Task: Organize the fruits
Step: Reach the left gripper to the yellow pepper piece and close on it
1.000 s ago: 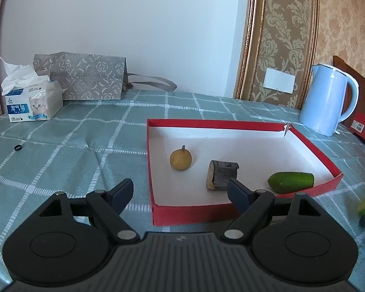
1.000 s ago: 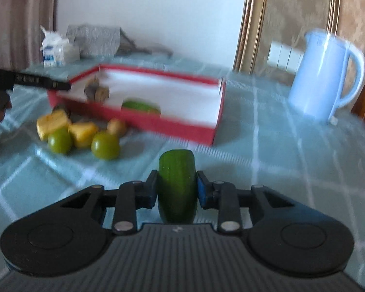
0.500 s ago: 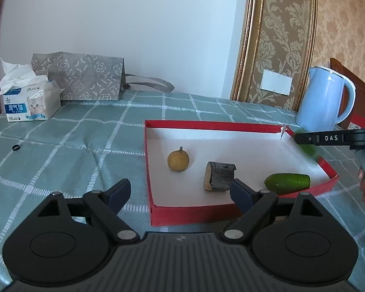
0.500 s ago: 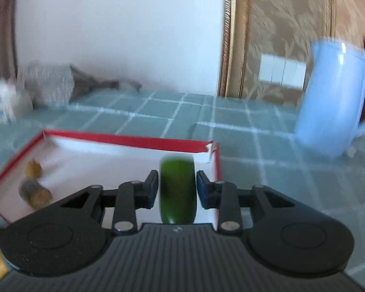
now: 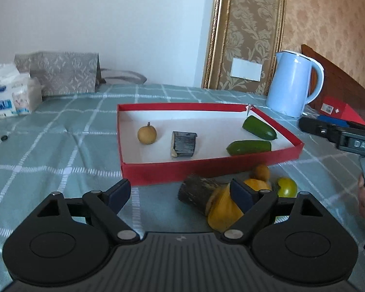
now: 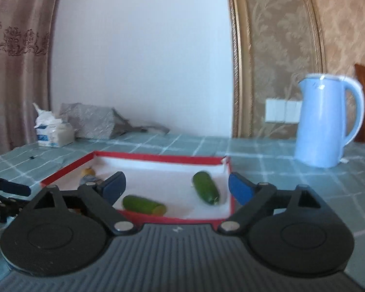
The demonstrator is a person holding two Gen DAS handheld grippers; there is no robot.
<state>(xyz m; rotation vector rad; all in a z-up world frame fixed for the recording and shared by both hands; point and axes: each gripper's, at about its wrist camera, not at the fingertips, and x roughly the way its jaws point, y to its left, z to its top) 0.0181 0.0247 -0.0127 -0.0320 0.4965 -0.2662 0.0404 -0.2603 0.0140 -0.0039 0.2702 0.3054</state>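
Both jaws gape wide, holding nothing. The left gripper hovers beside the dark log piece and yellow fruit in front of the red tray; two cucumbers lie inside. Risk, I judge: closing could nudge the neighbouring round fruit rolling away.

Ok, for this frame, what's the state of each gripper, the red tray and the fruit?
left gripper: open, empty
right gripper: open, empty
red tray: holds four items
two green cucumbers: lying inside the tray
round yellow fruit: inside the tray
green fruit: outside, on the table
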